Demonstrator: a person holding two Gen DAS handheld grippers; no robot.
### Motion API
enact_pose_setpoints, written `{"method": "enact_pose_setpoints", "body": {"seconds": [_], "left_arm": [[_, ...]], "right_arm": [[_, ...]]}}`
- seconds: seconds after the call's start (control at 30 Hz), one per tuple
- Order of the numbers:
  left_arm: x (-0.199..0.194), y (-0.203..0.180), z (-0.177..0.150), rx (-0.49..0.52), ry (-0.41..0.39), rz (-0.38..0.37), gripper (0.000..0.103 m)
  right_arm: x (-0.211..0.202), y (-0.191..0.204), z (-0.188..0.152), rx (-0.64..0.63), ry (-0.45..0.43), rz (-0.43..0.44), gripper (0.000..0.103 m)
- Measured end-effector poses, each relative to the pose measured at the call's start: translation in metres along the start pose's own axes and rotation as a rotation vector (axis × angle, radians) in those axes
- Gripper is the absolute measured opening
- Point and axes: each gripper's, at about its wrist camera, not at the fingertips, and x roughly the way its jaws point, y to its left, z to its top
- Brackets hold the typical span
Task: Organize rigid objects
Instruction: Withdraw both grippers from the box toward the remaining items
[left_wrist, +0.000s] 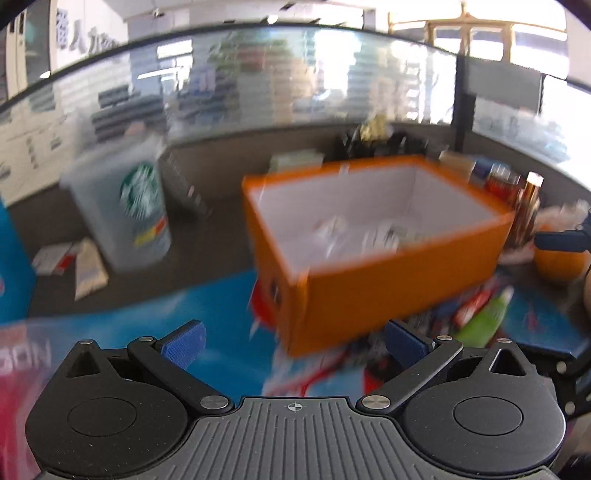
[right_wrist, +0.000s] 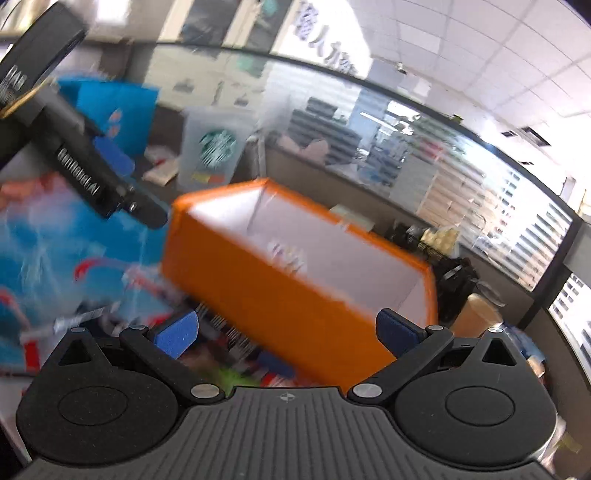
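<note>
Both pictures are smeared with motion blur, so small things are hard to read. The left gripper (left_wrist: 293, 345) has its jaws spread wide with nothing between them; its blue pads (left_wrist: 184, 341) stand well apart at the bottom of its view. The right gripper (right_wrist: 286, 332) is the same, jaws wide and empty. Ahead of both stands the orange box (left_wrist: 388, 288), open at the top with a white inside, resting on the surface (left_wrist: 207, 254). A few pale items (left_wrist: 384, 236) lie on the box's floor, too blurred to name. In the left view the box sits just right of centre, its near corner turned toward the camera. A clear cup with a green round logo (left_wrist: 138, 206) stands to the left of the box, apart from it. Blue printed packaging (left_wrist: 166, 325) lies in front of the box, and a clutter of red, green and dark packets (left_wrist: 480, 314) lies by its right front edge. A brown bottle (left_wrist: 528, 206) stands just beside the box's right end. In the right view the left gripper's body reaches in from the upper left, near the box's left corner.
</note>
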Motion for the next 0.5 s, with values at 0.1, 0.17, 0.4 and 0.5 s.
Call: {"method": "enact_pose_setpoints", "body": {"seconds": [0.1,0.17,0.4,0.5], "left_arm": [[0.007,0.001,-0.022,-0.013,0.047,0.015,0.103],[0.006,0.001,-0.036,-0.025,0.067,0.006,0.103],[-0.002,-0.012,-0.060,0.036,0.055,0.019,0.103],[0.003,-0.014,-0.065,0.041,0.076,0.041,0.103]], "right_arm": [[0.006,0.024,-0.017,0.017,0.011,0.029,0.103],[0.009,0.034,-0.024,0.018,0.007,0.029,0.103],[0.018,0.047,-0.034,0.049,0.002,0.015,0.100],[0.021,0.046,-0.038,0.062,-0.002,0.020,0.089]]}}
